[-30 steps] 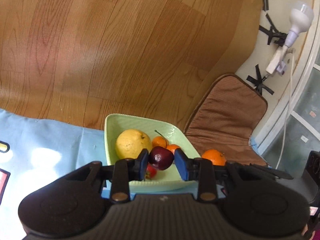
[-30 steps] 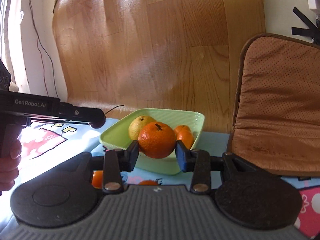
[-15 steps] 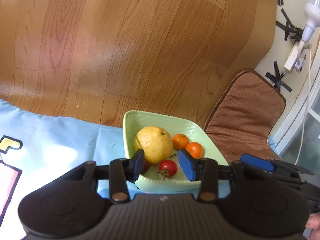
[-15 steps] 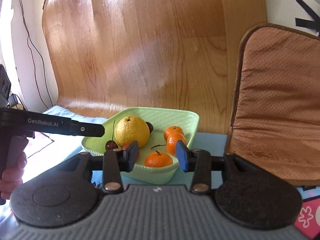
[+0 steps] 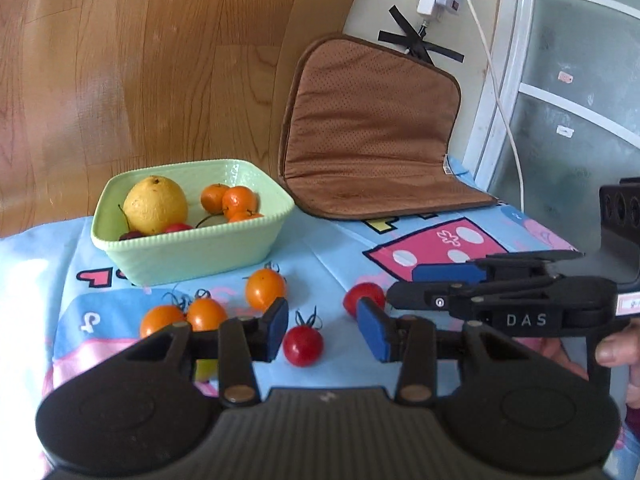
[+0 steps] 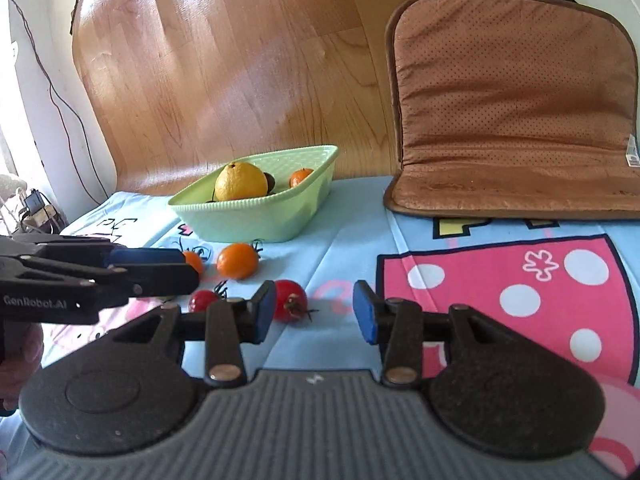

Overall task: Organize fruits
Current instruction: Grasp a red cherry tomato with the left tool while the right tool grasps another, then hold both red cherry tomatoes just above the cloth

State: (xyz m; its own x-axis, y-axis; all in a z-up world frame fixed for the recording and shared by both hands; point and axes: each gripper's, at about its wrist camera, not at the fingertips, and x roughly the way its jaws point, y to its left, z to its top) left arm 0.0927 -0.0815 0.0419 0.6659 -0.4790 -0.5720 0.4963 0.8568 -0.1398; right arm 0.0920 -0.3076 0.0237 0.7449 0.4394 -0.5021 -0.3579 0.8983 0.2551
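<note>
A pale green bowl [image 5: 192,254] [image 6: 256,222] sits on the blue cartoon cloth and holds a large yellow citrus [image 5: 155,204], small mandarins [image 5: 239,200] and a dark cherry. Loose orange tomatoes [image 5: 265,288] [image 6: 237,261] and red tomatoes lie in front of it. My left gripper [image 5: 322,330] is open and empty, low over a red tomato [image 5: 303,345]. My right gripper [image 6: 314,312] is open and empty, with a red tomato [image 6: 291,300] by its left finger. Each gripper shows in the other's view.
A brown seat cushion [image 5: 372,128] [image 6: 512,100] leans against the wall behind the cloth on the right. Wood-pattern floor lies behind the bowl. A white cable [image 5: 496,80] hangs by a glass door at far right.
Both grippers let their fruit go into the bowl, the left a dark cherry and the right a mandarin. Both then drew back and dropped low over the loose tomatoes.
</note>
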